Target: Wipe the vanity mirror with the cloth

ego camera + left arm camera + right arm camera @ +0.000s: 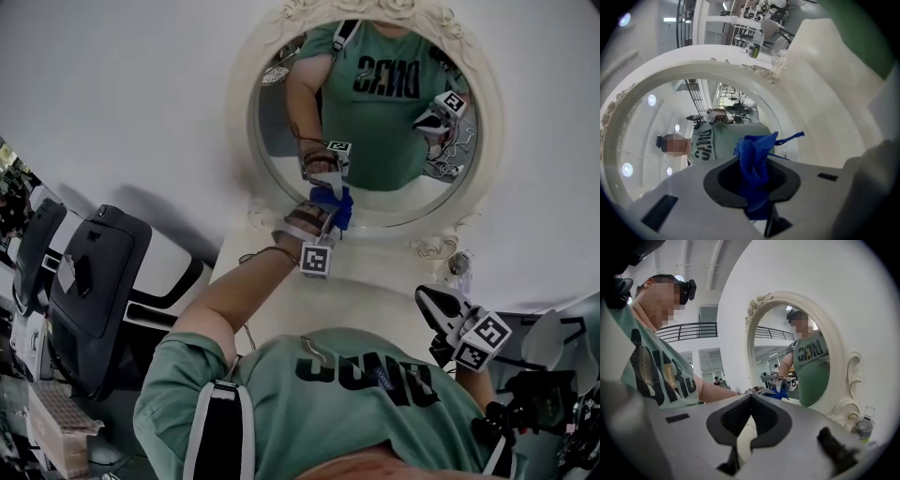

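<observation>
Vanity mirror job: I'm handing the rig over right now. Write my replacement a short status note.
Left gripper: shut on the blue cloth, held up at the lower left of the oval vanity mirror.
Right gripper: shut, empty, low to the right, away from the glass.
Done: cloth picked up and brought to the mirror. No wiped area can be made out.
Left: wipe across the glass.

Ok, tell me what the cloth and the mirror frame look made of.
The cloth looks like soft fabric, possibly microfibre, matte deep blue; it crumples into limp folds. The mirror frame is cream with a smooth satin finish and moulded scrollwork; it could be painted wood, resin or plaster, I cannot tell which.
</observation>
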Tool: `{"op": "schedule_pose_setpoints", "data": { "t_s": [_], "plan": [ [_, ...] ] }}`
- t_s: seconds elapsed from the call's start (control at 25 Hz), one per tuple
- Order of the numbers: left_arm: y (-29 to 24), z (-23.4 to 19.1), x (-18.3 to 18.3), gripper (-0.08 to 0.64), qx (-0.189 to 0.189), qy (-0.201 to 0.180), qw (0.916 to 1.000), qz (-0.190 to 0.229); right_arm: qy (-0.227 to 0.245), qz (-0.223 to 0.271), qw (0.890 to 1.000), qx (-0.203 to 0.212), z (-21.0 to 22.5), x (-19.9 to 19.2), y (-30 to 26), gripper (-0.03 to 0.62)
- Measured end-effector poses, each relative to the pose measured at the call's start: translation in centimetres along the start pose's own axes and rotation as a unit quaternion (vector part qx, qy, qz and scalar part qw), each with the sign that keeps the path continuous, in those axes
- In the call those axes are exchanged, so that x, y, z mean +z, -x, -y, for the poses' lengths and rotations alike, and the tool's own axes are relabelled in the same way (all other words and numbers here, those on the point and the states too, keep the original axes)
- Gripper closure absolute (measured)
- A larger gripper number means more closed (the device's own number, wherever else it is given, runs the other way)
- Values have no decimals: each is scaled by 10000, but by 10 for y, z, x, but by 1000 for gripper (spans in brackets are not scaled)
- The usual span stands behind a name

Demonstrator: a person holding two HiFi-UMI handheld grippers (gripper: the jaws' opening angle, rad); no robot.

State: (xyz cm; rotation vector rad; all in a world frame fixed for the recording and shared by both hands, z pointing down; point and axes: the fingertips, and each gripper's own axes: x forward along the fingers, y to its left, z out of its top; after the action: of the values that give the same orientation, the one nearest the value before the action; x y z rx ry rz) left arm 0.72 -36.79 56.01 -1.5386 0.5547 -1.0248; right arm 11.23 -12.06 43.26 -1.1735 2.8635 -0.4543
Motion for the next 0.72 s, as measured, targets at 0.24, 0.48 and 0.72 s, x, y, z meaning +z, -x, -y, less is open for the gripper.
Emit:
{"op": "schedule_pose_setpoints", "data": {
  "t_s": [0.24,0.48,0.72],
  "plan": [
    [-11,54,-9,482,-724,169,9971,-182,1,4,10000,-5,-1,1,0,588],
    [-13,55,-10,480,-1018,435,9934,-315,46,44,10000,0,-1,6,-1,588],
    [20,-28,15,477,-469,1308,9903,85,58,34,10000,14,0,4,2,588]
  ]
}}
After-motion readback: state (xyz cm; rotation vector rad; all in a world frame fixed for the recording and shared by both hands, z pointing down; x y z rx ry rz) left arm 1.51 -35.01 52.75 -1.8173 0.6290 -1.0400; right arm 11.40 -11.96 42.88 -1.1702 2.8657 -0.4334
